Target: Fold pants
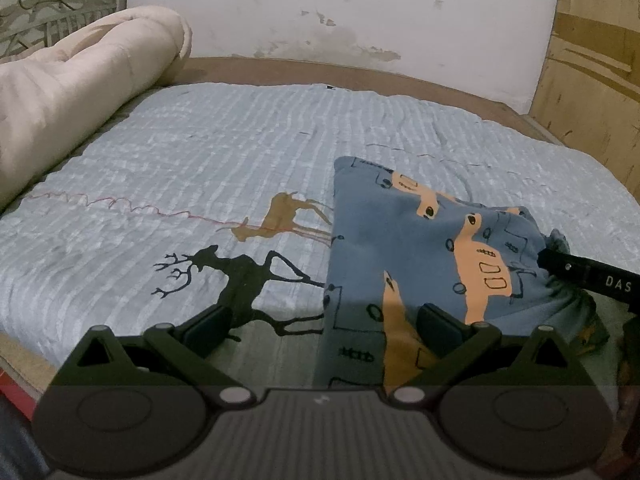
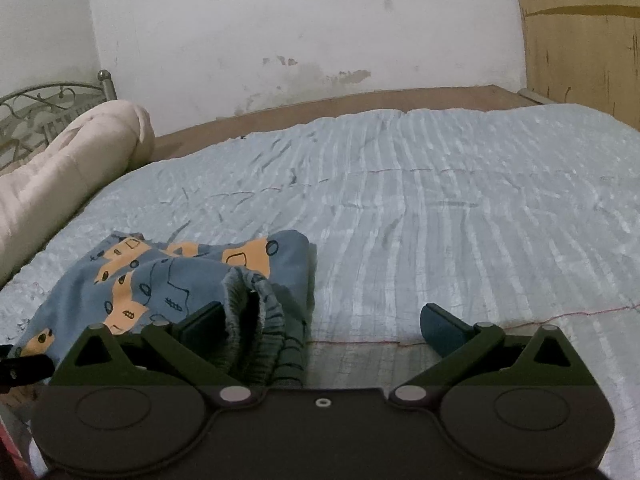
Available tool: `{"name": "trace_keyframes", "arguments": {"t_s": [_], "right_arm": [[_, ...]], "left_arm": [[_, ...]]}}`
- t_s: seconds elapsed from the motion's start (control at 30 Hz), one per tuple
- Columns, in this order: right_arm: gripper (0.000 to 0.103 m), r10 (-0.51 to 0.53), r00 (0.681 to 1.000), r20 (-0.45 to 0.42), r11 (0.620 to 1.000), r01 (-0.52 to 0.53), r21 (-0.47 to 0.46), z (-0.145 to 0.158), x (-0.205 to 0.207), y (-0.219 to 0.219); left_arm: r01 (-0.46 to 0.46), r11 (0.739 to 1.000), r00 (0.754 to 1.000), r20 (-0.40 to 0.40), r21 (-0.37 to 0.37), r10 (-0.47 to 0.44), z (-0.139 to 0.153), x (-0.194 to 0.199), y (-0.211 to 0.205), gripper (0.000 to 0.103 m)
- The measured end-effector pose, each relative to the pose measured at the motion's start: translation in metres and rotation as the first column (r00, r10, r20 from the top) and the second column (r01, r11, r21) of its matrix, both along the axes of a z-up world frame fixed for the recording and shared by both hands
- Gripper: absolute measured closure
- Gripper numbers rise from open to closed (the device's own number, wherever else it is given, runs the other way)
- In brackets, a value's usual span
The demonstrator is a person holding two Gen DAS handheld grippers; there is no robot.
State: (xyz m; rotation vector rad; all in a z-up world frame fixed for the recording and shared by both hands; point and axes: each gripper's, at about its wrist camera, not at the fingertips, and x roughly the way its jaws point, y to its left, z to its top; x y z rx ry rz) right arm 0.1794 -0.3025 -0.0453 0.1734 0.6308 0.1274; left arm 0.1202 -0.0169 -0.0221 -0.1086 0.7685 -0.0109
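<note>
Looking through the left wrist view, I am seeing the pants (image 1: 420, 248) lying partly folded on the bed (image 1: 200, 152), beside a deer print (image 1: 224, 280), while my left hand-held gripper (image 1: 320, 324) is hovering wide open, empty, over their near edge

Through the right wrist view, my right hand-held gripper (image 2: 320, 320) is also gaping, holding nothing, with the ribbed waistband (image 2: 256, 320) bunching between its fingers; I am judging the cloth soft, light and floppy, best pinched at that thicker waistband
</note>
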Motion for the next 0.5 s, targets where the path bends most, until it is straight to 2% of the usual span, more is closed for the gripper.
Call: {"name": "trace_keyframes", "arguments": {"t_s": [0.5], "right_arm": [[0.001,-0.002,1.000,0.012,1.000,0.002,0.017,-0.0041,-0.0029,-0.0024]], "left_arm": [[-0.006,1.000,1.000,-0.003,0.011,0.006,0.0029,-0.0031,-0.0024,0.001]]}}
